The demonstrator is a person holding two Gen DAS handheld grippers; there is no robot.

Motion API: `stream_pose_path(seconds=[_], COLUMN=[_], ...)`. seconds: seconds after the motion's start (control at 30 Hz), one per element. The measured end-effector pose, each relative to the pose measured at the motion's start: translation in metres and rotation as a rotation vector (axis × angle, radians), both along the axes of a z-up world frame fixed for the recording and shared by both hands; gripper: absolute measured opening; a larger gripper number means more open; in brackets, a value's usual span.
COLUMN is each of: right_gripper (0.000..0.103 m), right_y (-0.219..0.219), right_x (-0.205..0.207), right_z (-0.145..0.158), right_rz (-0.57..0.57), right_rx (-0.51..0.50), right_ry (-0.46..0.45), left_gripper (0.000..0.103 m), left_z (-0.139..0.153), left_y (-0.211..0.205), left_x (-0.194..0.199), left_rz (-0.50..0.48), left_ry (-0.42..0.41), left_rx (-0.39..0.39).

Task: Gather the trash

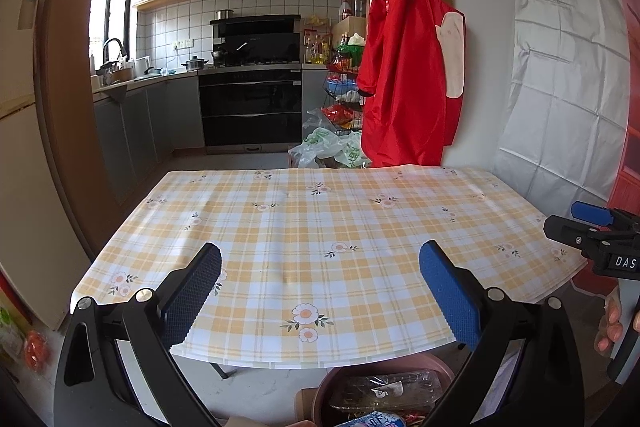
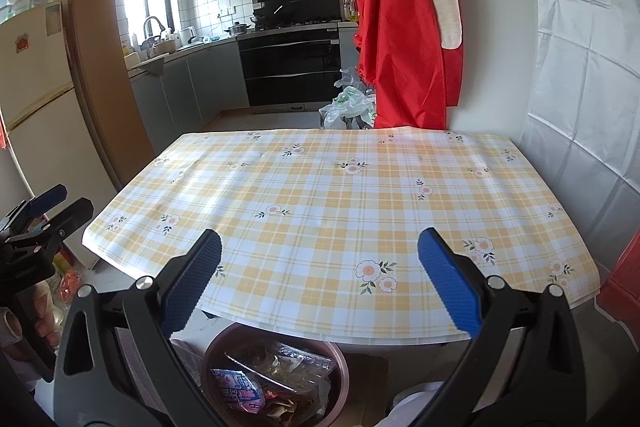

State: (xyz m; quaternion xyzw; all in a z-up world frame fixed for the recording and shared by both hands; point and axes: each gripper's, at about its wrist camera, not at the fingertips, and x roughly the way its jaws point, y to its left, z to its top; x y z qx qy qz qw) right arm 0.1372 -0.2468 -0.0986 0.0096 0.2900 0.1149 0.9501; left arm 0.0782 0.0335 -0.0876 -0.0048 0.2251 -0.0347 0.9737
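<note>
Over the bare desk (image 2: 320,195), hold both your left tool (image 1: 320,267) and right tool (image 2: 320,259) spread and empty, clear of the filled bin (image 2: 276,375), and check for stragglers.

Right tool (image 2: 319,283) gapes over checked table (image 2: 320,187); trash-filled bin (image 2: 276,379) below.

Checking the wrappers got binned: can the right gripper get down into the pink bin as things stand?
Probably yes. The right gripper is open and holds nothing, and the pink bin sits just below it at the table edge, its top uncovered, wrappers inside.
</note>
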Motion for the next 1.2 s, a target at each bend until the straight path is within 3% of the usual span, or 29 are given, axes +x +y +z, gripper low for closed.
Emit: stream_pose_path(seconds=[1.2], right_gripper=[0.097], right_y=[-0.0051], right_x=[-0.0013], right_z=[0.0043], right_rz=[-0.028], right_rx=[-0.025], right_ry=[-0.019], left_gripper=[0.097], left_z=[0.0063], left_y=[0.0027], left_x=[-0.0011], left_rz=[0.003], left_ry=[-0.004], left_rx=[0.021])
